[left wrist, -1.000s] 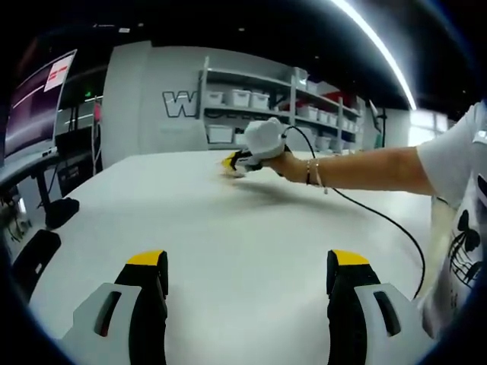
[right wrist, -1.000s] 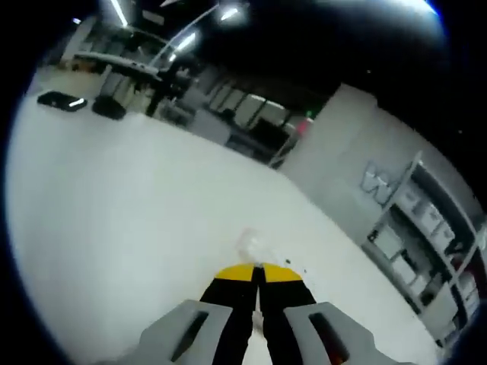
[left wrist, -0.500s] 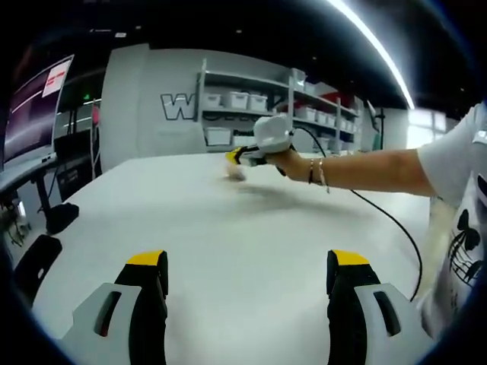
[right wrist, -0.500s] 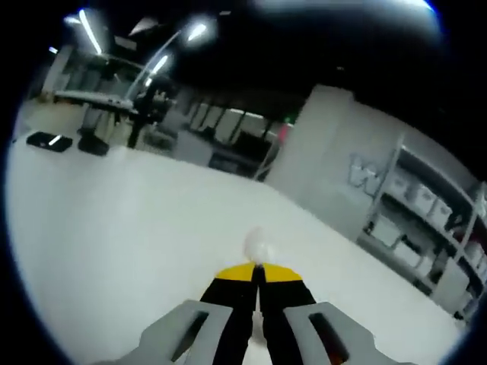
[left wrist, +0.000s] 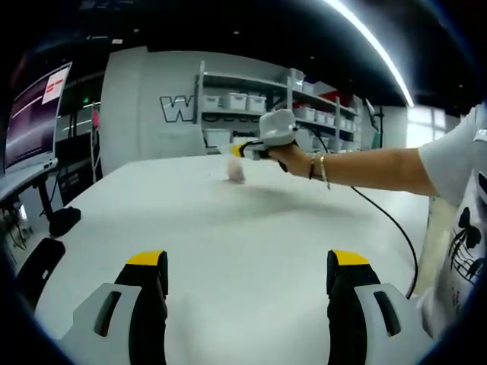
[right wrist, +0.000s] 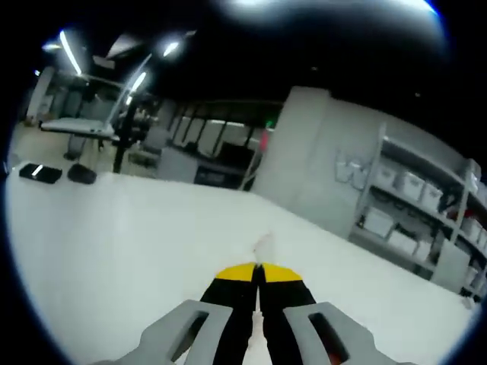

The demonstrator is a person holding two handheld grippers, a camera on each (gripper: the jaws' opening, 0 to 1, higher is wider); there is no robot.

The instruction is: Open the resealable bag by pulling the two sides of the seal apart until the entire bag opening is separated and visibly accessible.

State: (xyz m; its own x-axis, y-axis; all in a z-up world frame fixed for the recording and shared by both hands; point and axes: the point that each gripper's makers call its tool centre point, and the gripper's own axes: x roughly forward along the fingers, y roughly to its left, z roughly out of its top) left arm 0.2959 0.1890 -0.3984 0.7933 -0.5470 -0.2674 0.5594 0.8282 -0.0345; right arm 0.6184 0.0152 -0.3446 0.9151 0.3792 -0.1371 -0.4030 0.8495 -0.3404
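In the left gripper view, your left gripper (left wrist: 247,281) sits low over the white table (left wrist: 228,228) with its jaws spread wide and nothing between them. Across the table your right gripper (left wrist: 237,150) is held out at arm's length, lifted off the surface, and a small pale resealable bag (left wrist: 237,172) hangs from its yellow-tipped jaws (blurred, so its seal cannot be made out from here). The bag is clear of the tabletop and well apart from your left gripper. A black cable (left wrist: 388,228) trails from the right gripper back toward you.

In the right gripper view, the right gripper (right wrist: 259,270) has its jaws pressed together, and a thin, translucent bit of the bag (right wrist: 262,243) pokes out just beyond the tips, so it looks pinched by one edge. Shelving with bins (right wrist: 426,205) stands in the background.

Judging by how it dangles, the bag is very light, soft and floppy, and likely slick film: it will swing and fold rather than hold its shape. You have one edge; the opposite lip near the seal is where your left gripper probably needs to bite, close to the top strip rather than lower on the body, where the film would only stretch. Take a firm pinch, since thin plastic can slip out when you pull the sides apart.
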